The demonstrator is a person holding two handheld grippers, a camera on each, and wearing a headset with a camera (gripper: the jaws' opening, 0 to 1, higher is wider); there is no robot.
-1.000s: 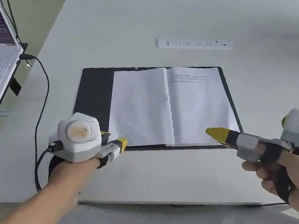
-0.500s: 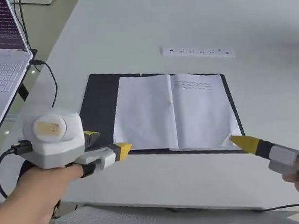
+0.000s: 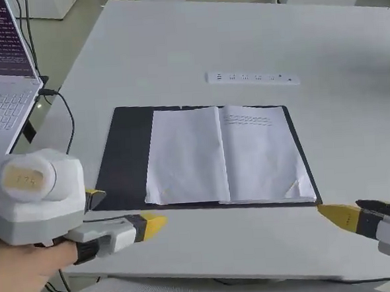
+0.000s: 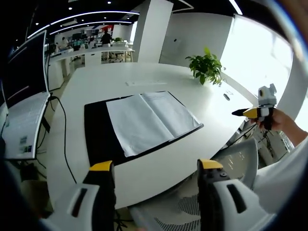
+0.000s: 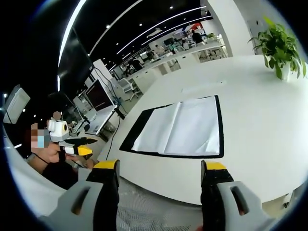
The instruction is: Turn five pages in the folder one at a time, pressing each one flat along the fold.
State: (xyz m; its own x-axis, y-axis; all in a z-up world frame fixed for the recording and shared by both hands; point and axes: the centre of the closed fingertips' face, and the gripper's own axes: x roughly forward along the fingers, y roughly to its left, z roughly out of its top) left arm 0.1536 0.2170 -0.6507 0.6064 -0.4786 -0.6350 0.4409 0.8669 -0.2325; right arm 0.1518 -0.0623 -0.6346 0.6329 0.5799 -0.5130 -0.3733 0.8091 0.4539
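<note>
We cannot tell how many pages are already turned. The folder (image 3: pixel 218 151) lies open and flat in the middle of the table (image 3: pixel 176 48), with nothing gripping it. The left gripper (image 4: pixel 155 166) and right gripper (image 5: pixel 161 165) hover off its near corners, both with jaws spread and empty. The head view gives us the right page's lifted near-right corner (image 3: pixel 294 189), likely the next pinch point, a laptop (image 3: pixel 0 98) at the left and a power strip (image 3: pixel 252 77) beyond the folder. The left gripper view adds a potted plant (image 4: pixel 207 67) at the far right.
</note>
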